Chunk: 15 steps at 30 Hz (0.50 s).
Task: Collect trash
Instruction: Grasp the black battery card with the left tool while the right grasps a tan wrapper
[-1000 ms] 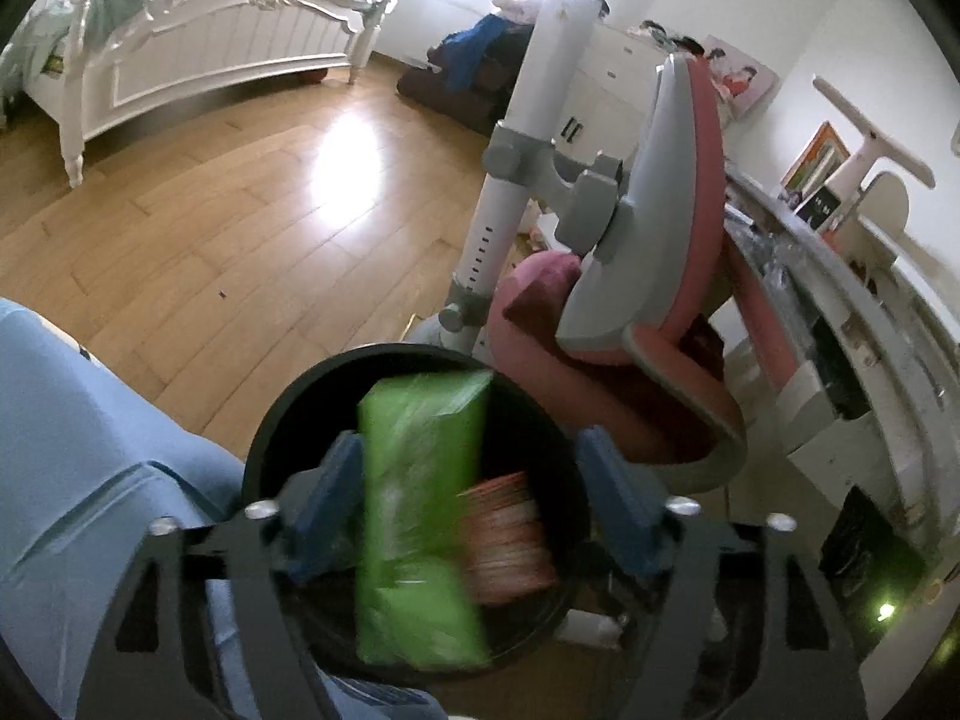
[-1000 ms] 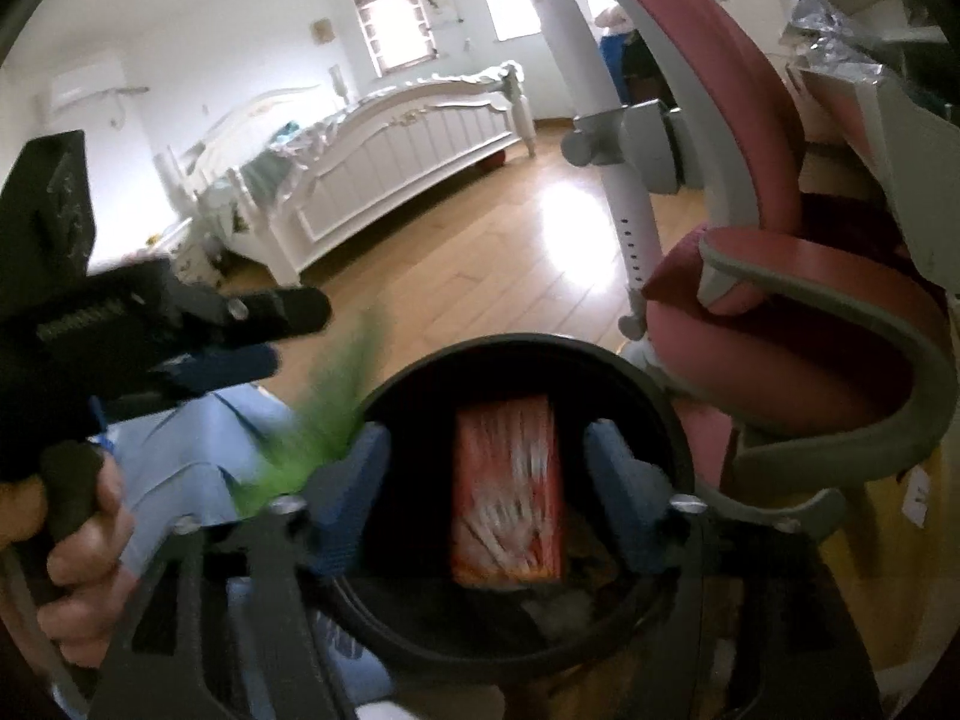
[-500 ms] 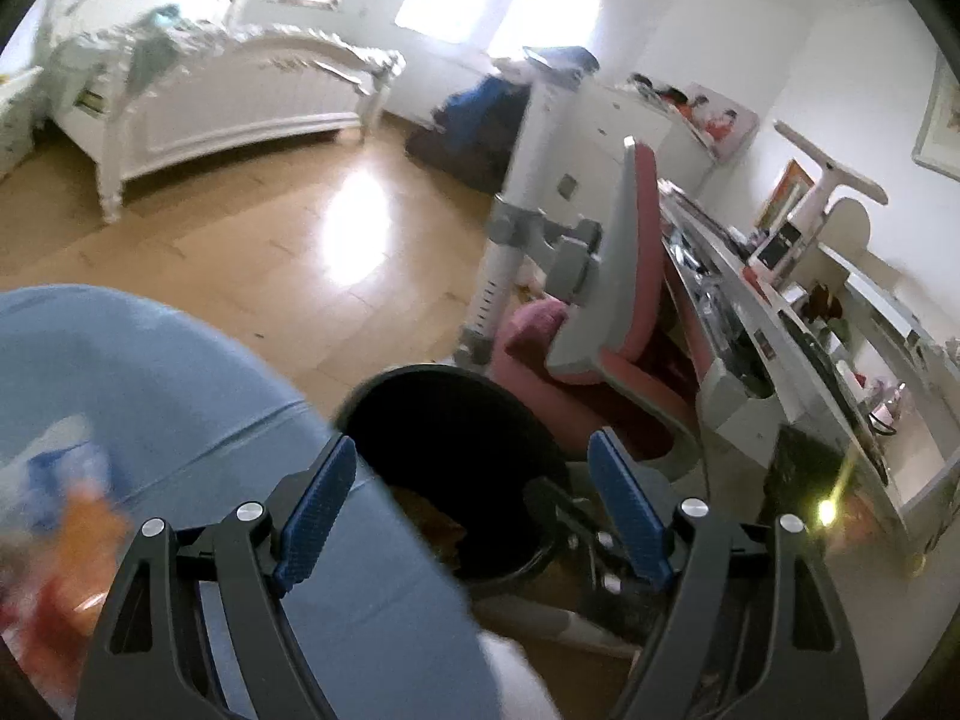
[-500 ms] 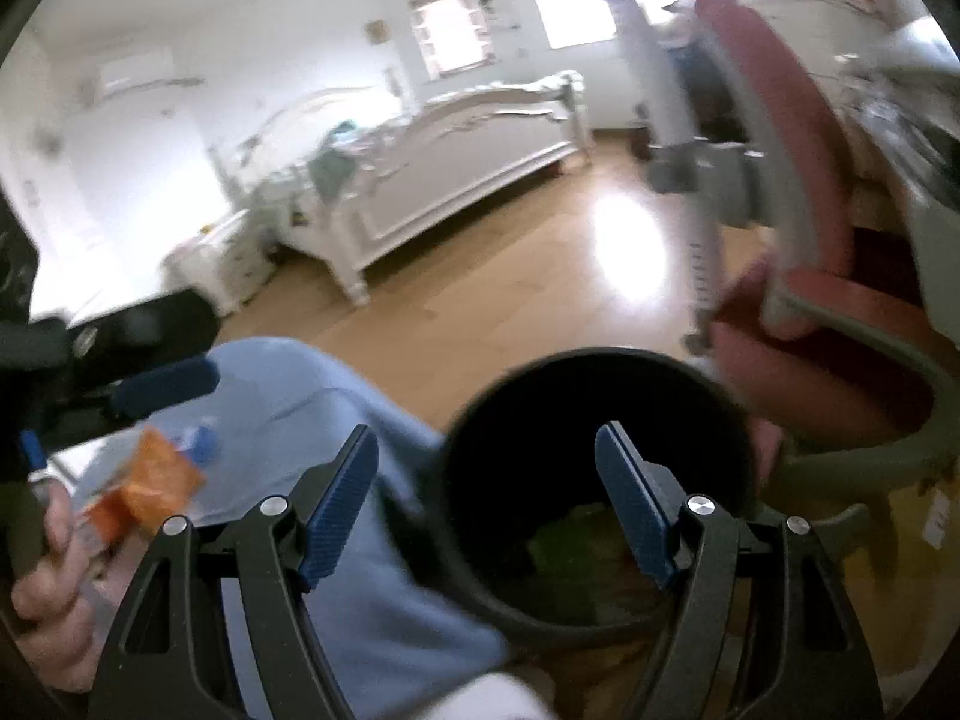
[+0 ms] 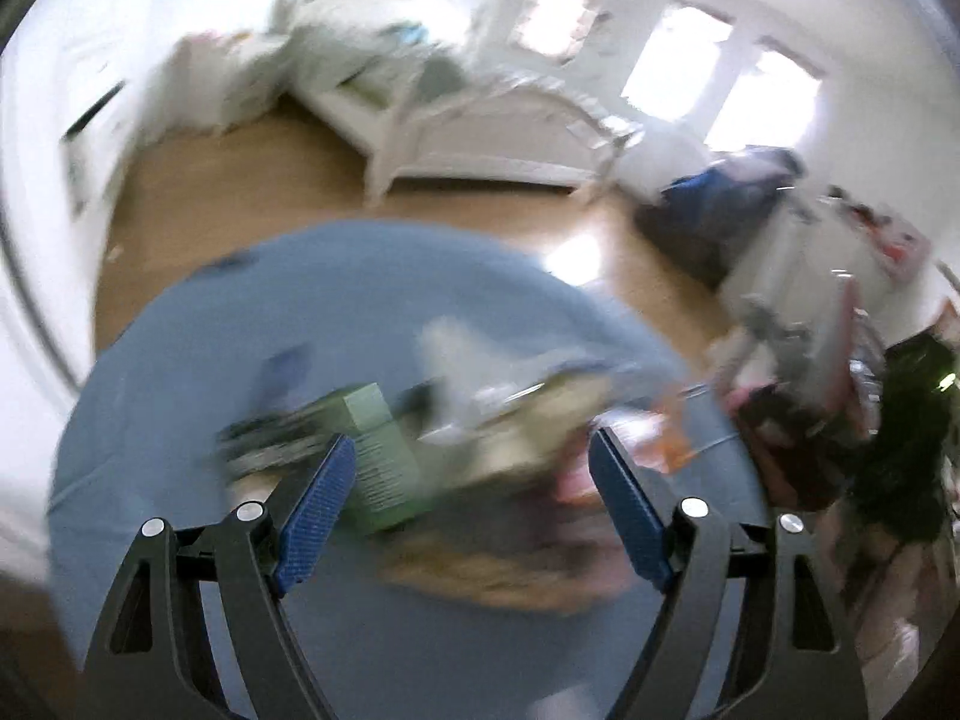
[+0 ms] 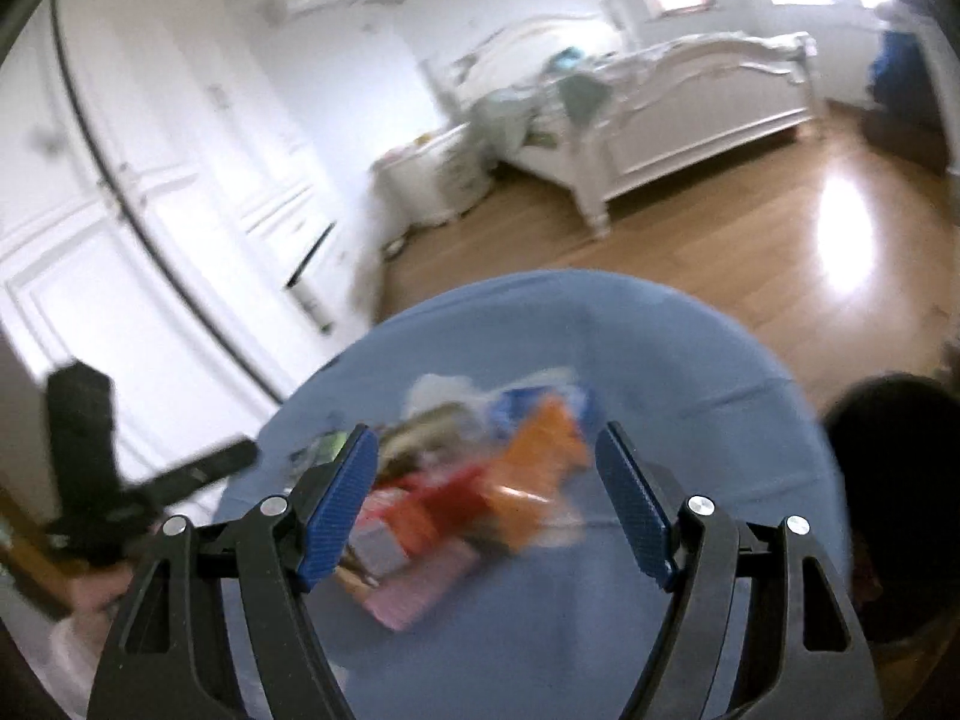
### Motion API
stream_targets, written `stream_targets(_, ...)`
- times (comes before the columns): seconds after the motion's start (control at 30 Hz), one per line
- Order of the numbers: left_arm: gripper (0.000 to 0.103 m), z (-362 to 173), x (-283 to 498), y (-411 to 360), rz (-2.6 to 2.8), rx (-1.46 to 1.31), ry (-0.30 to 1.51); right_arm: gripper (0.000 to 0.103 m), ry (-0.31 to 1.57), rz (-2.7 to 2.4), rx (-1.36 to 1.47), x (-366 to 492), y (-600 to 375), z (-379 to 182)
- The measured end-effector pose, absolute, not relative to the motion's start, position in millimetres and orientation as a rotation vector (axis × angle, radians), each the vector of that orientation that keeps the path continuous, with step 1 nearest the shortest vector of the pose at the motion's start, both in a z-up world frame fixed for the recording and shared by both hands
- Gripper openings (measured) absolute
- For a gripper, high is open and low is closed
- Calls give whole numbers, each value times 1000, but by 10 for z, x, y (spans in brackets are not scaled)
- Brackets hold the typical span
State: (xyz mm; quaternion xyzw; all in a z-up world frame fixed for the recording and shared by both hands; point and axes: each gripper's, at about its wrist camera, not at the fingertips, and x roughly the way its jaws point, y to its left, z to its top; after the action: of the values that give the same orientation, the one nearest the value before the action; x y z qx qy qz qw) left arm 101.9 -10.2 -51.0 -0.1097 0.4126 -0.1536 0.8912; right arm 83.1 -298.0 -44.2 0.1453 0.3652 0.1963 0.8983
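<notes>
A heap of blurred trash lies on a round blue-covered table point(image 5: 180, 360). In the left wrist view a pale green box point(image 5: 384, 450) and mixed wrappers point(image 5: 540, 408) sit just ahead of my left gripper point(image 5: 474, 510), which is open and empty. In the right wrist view orange point(image 6: 540, 450), red point(image 6: 444, 498) and pink point(image 6: 414, 588) packets lie between the fingers of my right gripper point(image 6: 486, 498), open and empty above them. The black bin point(image 6: 888, 468) stands at the table's right edge. The left gripper's body point(image 6: 90, 468) shows at far left.
A white bed point(image 6: 690, 102) stands on the wood floor point(image 6: 750, 228) behind the table. White wardrobe doors point(image 6: 150, 180) fill the left. A pink desk chair point(image 5: 828, 360) and dark clutter point(image 5: 900, 450) are at the right in the left wrist view.
Both grippers dropped their items into the black bin, then swung left, away from it, to the trash heap on the blue table. Both are now open and empty.
</notes>
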Motion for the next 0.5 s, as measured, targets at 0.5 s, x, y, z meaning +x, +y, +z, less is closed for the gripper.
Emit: stream_targets(0.5, 82, -995, 1268, 434, -259, -301, 942, 39, 825, 405, 169, 1149, -2417, -339)
